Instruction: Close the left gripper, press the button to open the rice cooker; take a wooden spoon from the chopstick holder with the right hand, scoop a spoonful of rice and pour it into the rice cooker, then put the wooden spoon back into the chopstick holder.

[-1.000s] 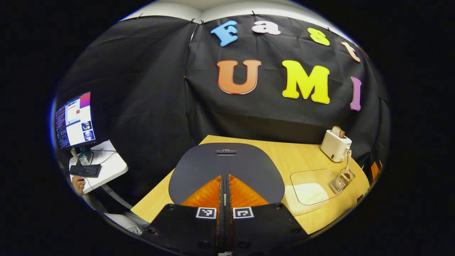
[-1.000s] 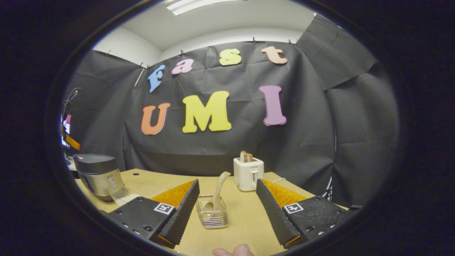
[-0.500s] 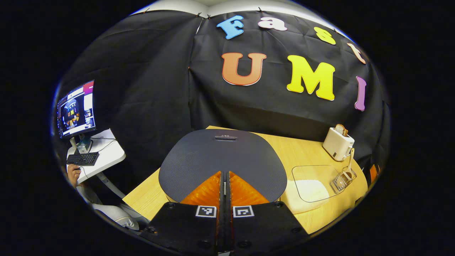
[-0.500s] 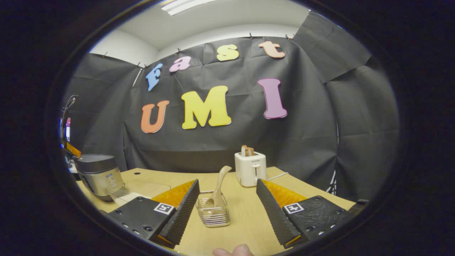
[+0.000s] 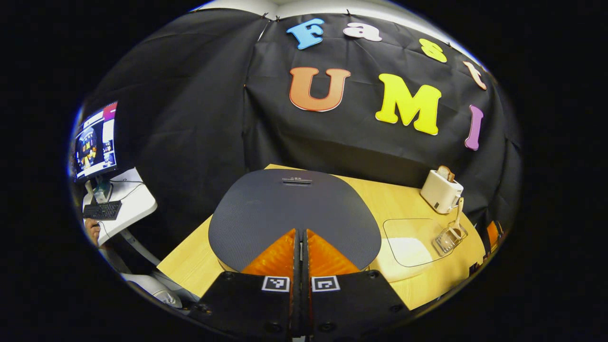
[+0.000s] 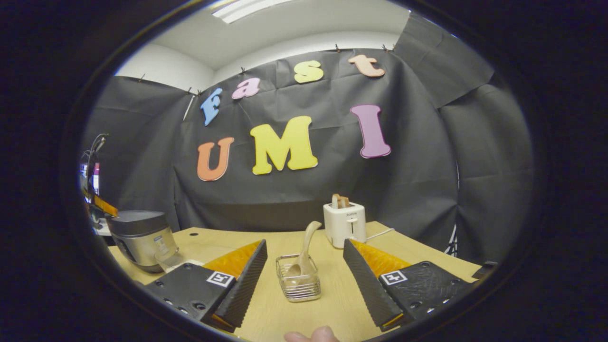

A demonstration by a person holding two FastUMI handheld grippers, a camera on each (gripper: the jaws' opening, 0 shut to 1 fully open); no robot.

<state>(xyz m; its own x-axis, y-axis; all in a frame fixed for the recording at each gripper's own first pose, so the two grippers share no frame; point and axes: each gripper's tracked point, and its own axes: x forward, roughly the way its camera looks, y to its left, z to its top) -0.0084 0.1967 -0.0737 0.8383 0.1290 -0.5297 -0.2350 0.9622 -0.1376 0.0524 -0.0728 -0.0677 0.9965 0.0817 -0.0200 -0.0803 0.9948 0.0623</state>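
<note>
Closer now, my left gripper is hovering with fingers pressed together over the rice cooker, lid down, on the wooden table. My right gripper is gaping wide around the chopstick holder holding the wooden spoon; the toaster is standing before the black cloth.

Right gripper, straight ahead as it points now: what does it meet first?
Likely the chopstick holder with the wooden spoon in it; both sit centred between the open right gripper fingers. The toaster stands farther back, slightly right. Depth is uncertain.
</note>
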